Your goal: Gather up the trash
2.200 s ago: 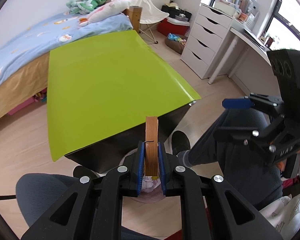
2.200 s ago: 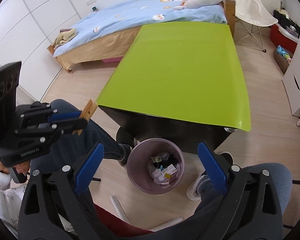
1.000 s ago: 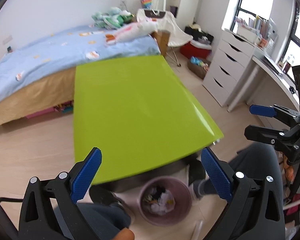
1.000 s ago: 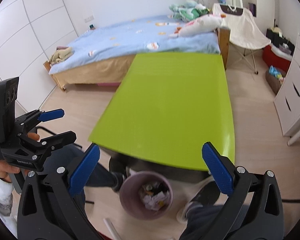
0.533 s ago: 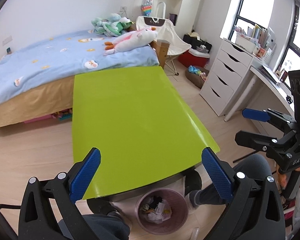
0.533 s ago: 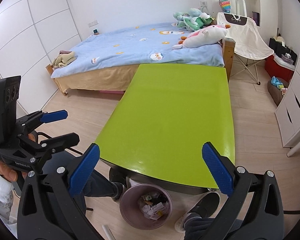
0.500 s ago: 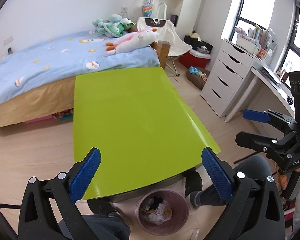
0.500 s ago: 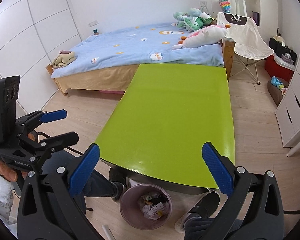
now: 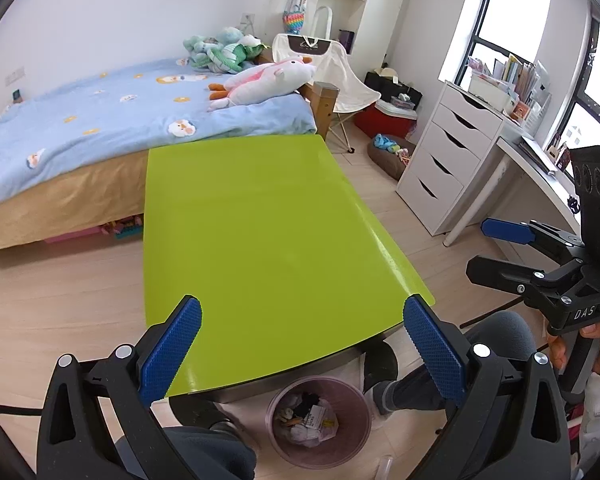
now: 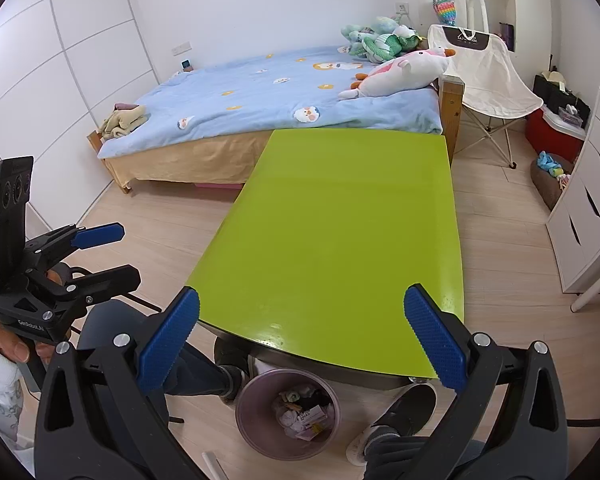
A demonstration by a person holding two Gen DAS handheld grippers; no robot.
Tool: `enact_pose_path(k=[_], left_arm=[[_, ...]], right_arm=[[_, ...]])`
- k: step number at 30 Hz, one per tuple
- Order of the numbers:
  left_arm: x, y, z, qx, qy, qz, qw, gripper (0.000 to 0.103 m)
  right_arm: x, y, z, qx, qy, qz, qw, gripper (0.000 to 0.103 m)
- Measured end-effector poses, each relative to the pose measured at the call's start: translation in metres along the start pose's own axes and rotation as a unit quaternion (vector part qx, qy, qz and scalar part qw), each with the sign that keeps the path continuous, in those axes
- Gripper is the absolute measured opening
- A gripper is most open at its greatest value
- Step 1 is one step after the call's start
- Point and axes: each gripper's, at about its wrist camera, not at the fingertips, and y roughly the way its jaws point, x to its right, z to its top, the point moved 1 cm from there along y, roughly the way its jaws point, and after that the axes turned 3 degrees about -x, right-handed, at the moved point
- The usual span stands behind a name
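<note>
Left wrist view: fingers [image 9: 171, 350] of the left gripper [image 9: 300, 346] spread wide, blue pads facing each other, nothing between them. They hang above the near edge of the green table [image 9: 260, 236]. The bin [image 9: 318, 421] stands upright on the floor below and just past that edge, mouth up, lying between the two fingers but far beneath them. Trash [image 9: 309, 420] fills its bottom: crumpled white paper, a dark wad, a small printed packet. No single long axis can be made out in the pile. Person's knees flank the bin, left knee [image 9: 204, 452] close on one side, a shoe [image 9: 380, 360] on the other. Right gripper [image 9: 496, 250] shows at the right edge, jaws apart, empty, held well off the table's corner. Bare floor runs left of the table to the bed [image 9: 80, 140]; drawers [image 9: 448, 160] stand right.

Right wrist view: fingers [image 10: 168, 340] of the right gripper [image 10: 302, 342] equally wide apart, holding nothing, poised over the table [image 10: 340, 232] near edge. Bin [image 10: 288, 420] sits below, partly tucked under the tabletop, nearer the left finger than the right. Trash [image 10: 300, 410] inside, a loose heap. Shoe [image 10: 400, 408] just beside the bin's right rim. Left gripper [image 10: 104, 254] at far left, parted, empty. Tabletop bare; its long axis runs away toward the bed [image 10: 260, 92].
</note>
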Motion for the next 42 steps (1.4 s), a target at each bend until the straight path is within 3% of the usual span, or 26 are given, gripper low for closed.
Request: enact_pose_path(k=[42], left_arm=[[0.010, -0.001, -0.002, 0.000, -0.003, -0.013, 0.9999, 0.097]], right_arm=[[0.009, 0.000, -0.009, -0.004, 0.000, -0.002, 1.000, 0.100]])
